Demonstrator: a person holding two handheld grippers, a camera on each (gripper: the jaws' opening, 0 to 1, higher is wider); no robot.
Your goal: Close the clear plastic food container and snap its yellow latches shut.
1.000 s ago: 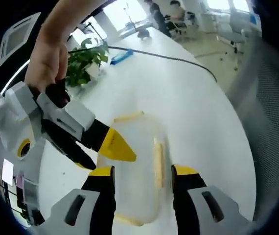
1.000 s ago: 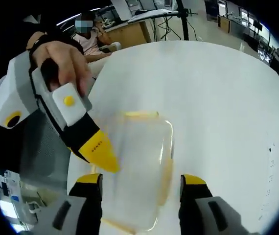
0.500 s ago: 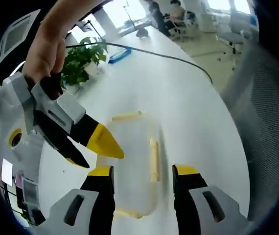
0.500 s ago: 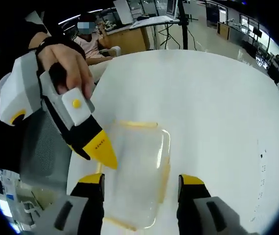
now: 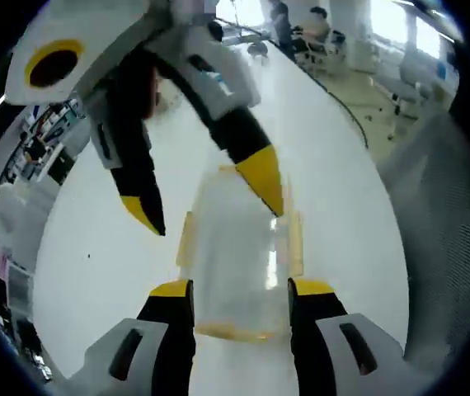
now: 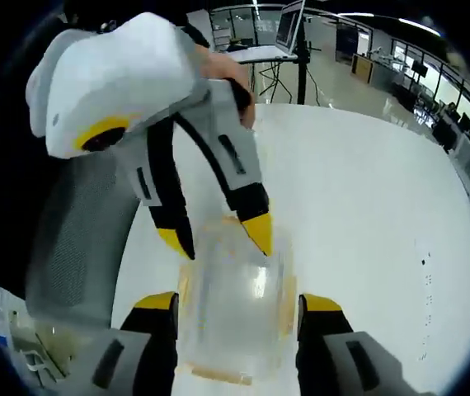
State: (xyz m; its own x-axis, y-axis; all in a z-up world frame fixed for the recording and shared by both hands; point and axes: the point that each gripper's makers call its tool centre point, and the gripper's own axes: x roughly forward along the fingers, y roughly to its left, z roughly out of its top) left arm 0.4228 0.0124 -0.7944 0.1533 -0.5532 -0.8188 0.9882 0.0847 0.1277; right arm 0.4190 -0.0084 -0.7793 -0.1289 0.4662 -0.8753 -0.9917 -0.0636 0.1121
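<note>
**Two grippers meet over a clear box**

Lying on a white table [image 5: 95, 272], the clear container [image 5: 239, 256] sat between and just ahead of the left hand-held gripper [image 5: 240, 289], whose yellow-tipped jaws stood apart on either side of the box, holding nothing. Yellow latches [image 5: 296, 244] showed along the box's edges, but whether they were snapped down could not be told. In the left gripper view the right hand-held gripper [image 5: 210, 198] reached in from above, its jaws spread, one yellow tip at the lid's far edge and the other off to the side over the table.

In the right gripper view the container [image 6: 233, 309] again lay between that gripper's [image 6: 237, 304] parted jaws, with the left hand-held gripper [image 6: 218, 235] pointing down at the box's far end, jaws apart. A grey mesh chair [image 6: 74, 239] stood beside the table [image 6: 367, 223], and an office floor stretched behind.
</note>
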